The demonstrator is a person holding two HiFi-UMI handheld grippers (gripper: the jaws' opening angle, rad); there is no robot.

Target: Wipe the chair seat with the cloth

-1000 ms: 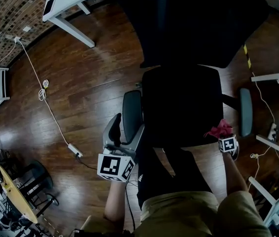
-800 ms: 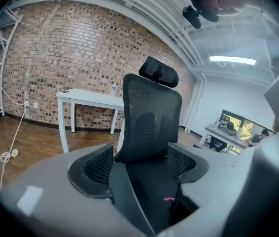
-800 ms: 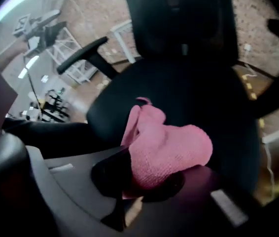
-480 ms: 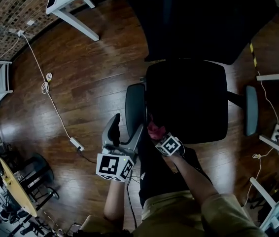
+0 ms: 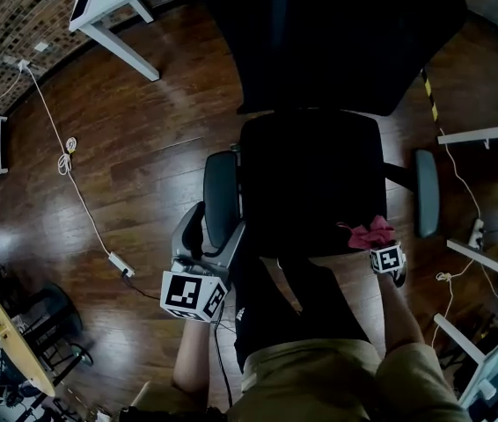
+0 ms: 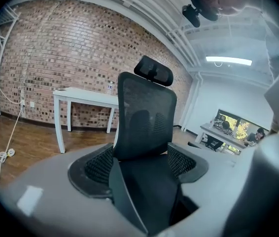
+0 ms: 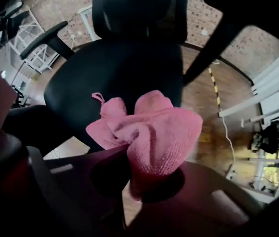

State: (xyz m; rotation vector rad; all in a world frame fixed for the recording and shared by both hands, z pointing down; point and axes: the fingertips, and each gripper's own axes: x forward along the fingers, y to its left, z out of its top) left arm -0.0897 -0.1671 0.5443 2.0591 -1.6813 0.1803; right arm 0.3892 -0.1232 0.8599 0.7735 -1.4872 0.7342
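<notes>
Crumpled pink microfibre cloth (image 7: pixel 154 132) pinched by right hand-held gripper (image 5: pixel 377 246) at black chair seat's (image 5: pixel 311 183) near right corner, grey armrest (image 5: pixel 218 187) clasped by left hand-held gripper (image 5: pixel 214 236).

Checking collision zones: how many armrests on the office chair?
2. One armrest beside the seat on the person's left; the other armrest on the right, past the pink cloth held by the right gripper. Neither hidden.

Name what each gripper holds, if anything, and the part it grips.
The right gripper pinches the pink cloth by a bunched fold; the left gripper seems clamped on the front end of the left armrest.
</notes>
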